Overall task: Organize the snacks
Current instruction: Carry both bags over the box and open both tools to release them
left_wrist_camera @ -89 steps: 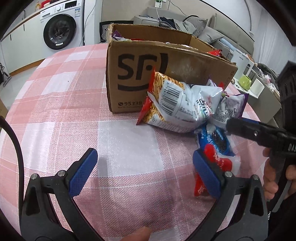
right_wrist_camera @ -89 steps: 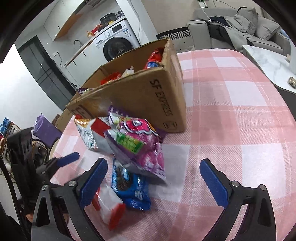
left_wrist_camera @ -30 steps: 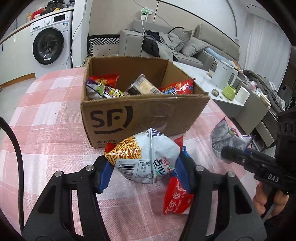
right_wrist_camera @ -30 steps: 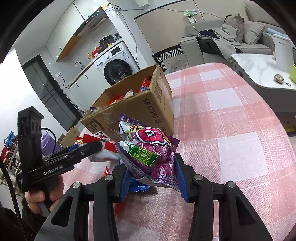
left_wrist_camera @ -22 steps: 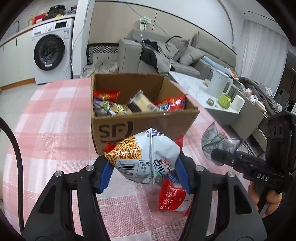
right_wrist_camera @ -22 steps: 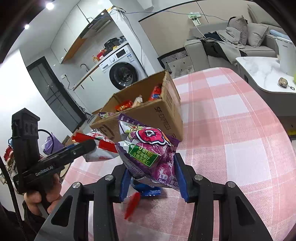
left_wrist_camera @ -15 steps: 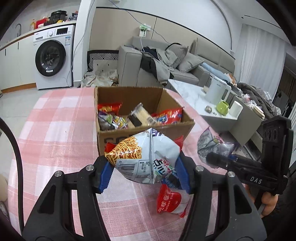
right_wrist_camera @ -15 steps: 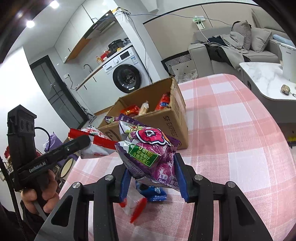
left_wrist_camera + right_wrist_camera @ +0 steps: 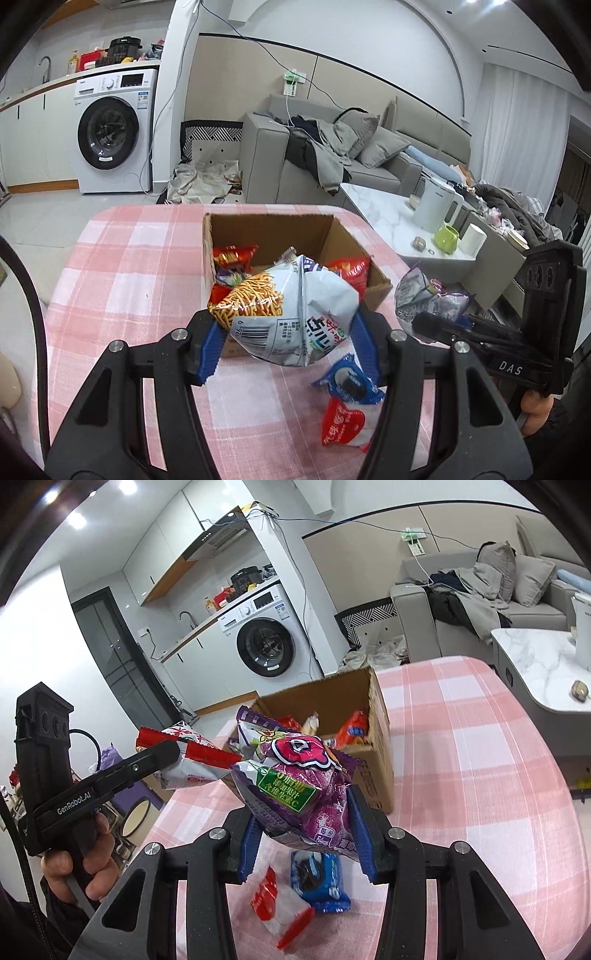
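Note:
My left gripper [image 9: 290, 349] is shut on a white snack bag with fried sticks printed on it [image 9: 291, 314], held high above the table in front of the open cardboard box [image 9: 347, 236]. My right gripper [image 9: 304, 836] is shut on a purple snack bag [image 9: 295, 786], also lifted near the box [image 9: 380, 746]. The box holds several snack packs. A blue cookie pack [image 9: 349, 382] and a red-and-white pack [image 9: 341, 424] lie on the pink checked tablecloth [image 9: 129, 266] below; they also show in the right wrist view [image 9: 321, 882] [image 9: 280, 908].
A marble side table [image 9: 391, 218] with a white kettle [image 9: 436, 206] and green cup [image 9: 448, 238] stands right of the table. A grey sofa [image 9: 332, 158] and a washing machine [image 9: 110, 129] are beyond. The table's edges are near on all sides.
Both grippers have risen higher with their bags since a second ago, so the box and table look farther below. Three seconds ago both grippers were open over the snack pile.

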`<state>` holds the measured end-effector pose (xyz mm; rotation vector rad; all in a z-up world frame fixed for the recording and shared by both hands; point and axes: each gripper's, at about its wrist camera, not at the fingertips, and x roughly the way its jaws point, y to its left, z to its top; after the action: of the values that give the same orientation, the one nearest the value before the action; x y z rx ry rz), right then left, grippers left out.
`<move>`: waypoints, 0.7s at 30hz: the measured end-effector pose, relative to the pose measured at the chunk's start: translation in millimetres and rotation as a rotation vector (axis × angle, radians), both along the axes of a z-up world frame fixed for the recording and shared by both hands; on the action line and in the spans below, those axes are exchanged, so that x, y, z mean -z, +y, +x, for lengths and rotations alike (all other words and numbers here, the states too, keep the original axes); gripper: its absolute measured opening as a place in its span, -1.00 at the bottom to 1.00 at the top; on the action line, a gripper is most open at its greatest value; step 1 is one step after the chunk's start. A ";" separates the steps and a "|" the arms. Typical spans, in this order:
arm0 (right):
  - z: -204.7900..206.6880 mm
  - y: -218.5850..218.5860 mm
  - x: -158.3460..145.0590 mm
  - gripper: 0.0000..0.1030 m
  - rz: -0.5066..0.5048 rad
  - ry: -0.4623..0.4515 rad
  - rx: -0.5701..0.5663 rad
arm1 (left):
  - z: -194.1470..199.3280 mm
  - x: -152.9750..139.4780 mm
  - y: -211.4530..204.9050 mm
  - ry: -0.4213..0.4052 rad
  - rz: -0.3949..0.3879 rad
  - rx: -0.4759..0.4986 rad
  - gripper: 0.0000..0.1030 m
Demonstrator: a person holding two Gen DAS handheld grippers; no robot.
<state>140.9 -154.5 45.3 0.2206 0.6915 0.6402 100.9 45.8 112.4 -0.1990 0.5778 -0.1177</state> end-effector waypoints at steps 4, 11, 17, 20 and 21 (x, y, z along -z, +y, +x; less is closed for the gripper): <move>7.4 5.9 -8.9 -0.15 0.000 -0.017 -0.006 | 5.0 -9.1 1.3 -0.018 0.010 -0.014 0.11; 21.4 19.5 -18.3 -0.15 -0.007 -0.028 -0.022 | 26.1 -21.8 2.2 -0.036 0.022 -0.033 0.11; 38.8 30.7 -19.5 -0.15 -0.015 -0.026 -0.026 | 51.9 -22.3 3.0 -0.039 0.039 -0.039 0.11; 49.5 33.3 -18.8 -0.15 -0.008 -0.020 -0.021 | 68.7 -20.3 4.1 -0.033 0.044 -0.043 0.11; 53.8 34.7 -18.7 -0.15 -0.007 -0.021 -0.021 | 75.2 -19.6 3.8 -0.032 0.044 -0.045 0.11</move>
<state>194.6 -119.7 64.0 0.2005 0.6766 0.6596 176.2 49.7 132.1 -0.1667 0.5431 -0.0640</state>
